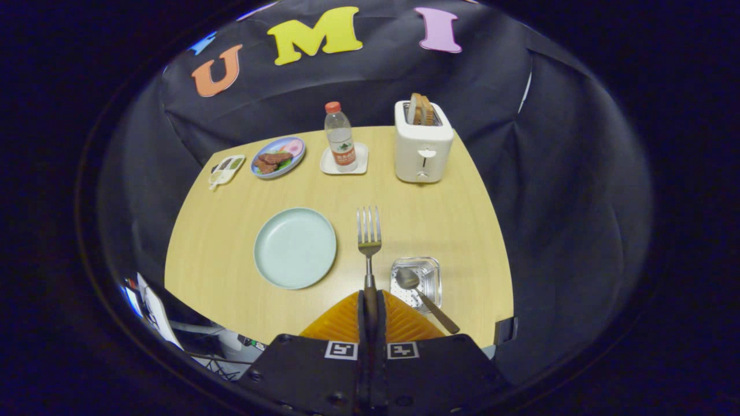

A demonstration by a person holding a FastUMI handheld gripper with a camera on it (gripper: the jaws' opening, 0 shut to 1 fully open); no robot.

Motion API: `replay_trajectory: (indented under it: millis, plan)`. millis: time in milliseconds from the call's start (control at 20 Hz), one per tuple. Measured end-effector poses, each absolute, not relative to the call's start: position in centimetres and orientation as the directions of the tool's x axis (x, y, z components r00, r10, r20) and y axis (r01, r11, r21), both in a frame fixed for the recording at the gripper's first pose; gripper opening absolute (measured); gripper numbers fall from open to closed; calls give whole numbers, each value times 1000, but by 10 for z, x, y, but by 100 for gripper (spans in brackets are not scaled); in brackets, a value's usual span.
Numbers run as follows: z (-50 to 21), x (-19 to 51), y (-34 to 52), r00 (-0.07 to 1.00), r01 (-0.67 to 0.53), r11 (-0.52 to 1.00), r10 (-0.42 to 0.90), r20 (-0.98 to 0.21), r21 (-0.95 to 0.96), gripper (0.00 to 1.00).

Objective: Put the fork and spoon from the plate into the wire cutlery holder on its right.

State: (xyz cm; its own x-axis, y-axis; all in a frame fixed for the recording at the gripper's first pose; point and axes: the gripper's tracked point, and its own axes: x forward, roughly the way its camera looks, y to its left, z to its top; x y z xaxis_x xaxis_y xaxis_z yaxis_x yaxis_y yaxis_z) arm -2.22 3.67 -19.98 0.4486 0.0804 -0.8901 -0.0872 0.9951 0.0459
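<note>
Steel fork [369,234] sits clamped in my gripper [370,300], fingers closed tight on its handle, tines pointing away from me above the counter [231,231]. I judge it is held by the handle end so it can drop into the holder [417,281] handle-first or be tipped in. That holder stands just right of the fingers, with the spoon [408,279] already in it, bowl down inside, handle leaning out toward me. Left of the fork lies the pale green plate [295,248], now bare. Fork's handle end is hidden between the fingers, so my hold depth is unclear.
</note>
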Motion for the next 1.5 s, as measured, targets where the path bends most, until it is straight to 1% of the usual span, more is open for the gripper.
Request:
replay_trajectory:
  millis: [150, 250, 600, 700, 900, 1000, 1100, 1150, 1200, 1250, 1350, 1400, 1450, 1500]
  plan:
    - [-204, -27, 9, 421, -65, 997, 71, -904, 48, 4]
    - [-213, -31, -2, 383, -64, 997, 71, -921, 51, 4]
    - [-236, -38, -9, 295, -47, 995, 100, -950, 90, 4]
    - [-246, -43, -9, 265, -32, 994, 106, -958, 101, 5]
    - [-255, -46, -10, 239, -3, 993, 118, -964, 120, 5]
    - [-258, -45, -10, 242, 13, 992, 121, -963, 127, 9]
    - [-260, -43, -9, 242, 21, 991, 126, -962, 135, 9]
    - [-259, -42, -7, 243, 22, 990, 129, -961, 138, 7]
    - [-260, -41, -6, 247, 22, 989, 133, -960, 143, 7]
    - [-259, -39, -4, 258, 20, 988, 142, -956, 152, 13]
    - [-256, -33, -2, 288, 17, 988, 144, -947, 155, 27]
    - [-253, -29, 1, 310, 13, 987, 149, -939, 161, 29]
    - [-250, -25, 2, 337, 7, 987, 146, -930, 158, 39]
    - [-245, -19, 3, 367, -2, 988, 143, -919, 154, 43]
